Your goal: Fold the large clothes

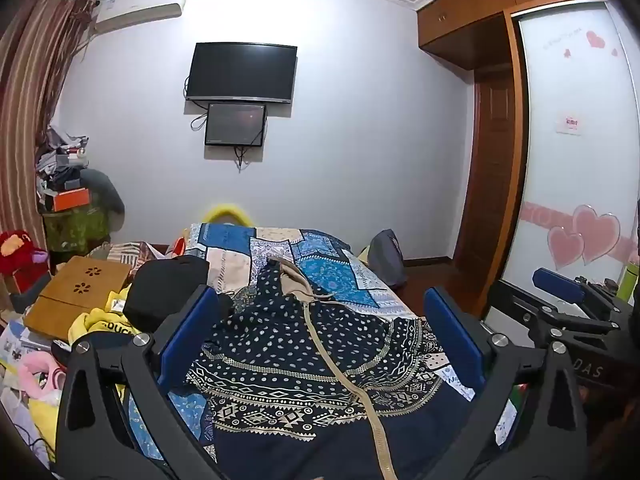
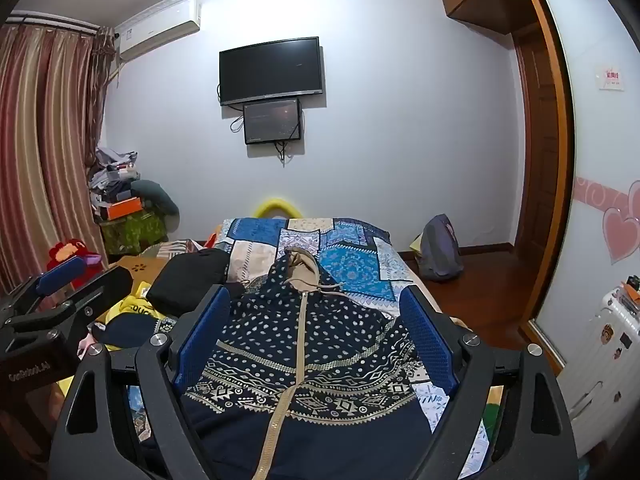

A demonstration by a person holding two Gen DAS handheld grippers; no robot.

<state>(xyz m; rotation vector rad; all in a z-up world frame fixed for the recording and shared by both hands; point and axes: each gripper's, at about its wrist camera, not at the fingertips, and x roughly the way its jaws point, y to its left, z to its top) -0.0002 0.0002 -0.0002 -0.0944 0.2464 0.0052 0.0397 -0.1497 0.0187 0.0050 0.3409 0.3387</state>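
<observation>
The navy patterned hoodie (image 2: 304, 344) lies zipped and face-up on the patchwork bedspread (image 2: 352, 268), hood at 12 o'clock. The left gripper (image 1: 320, 340) and right gripper (image 2: 316, 340) hover spread wide, holding nothing. Folding looks unstarted; next each needs a sleeve or side edge.

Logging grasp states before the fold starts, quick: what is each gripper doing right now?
Left gripper: open, holding nothing, above the navy patterned hoodie.
Right gripper: open, holding nothing, above the same hoodie.
</observation>
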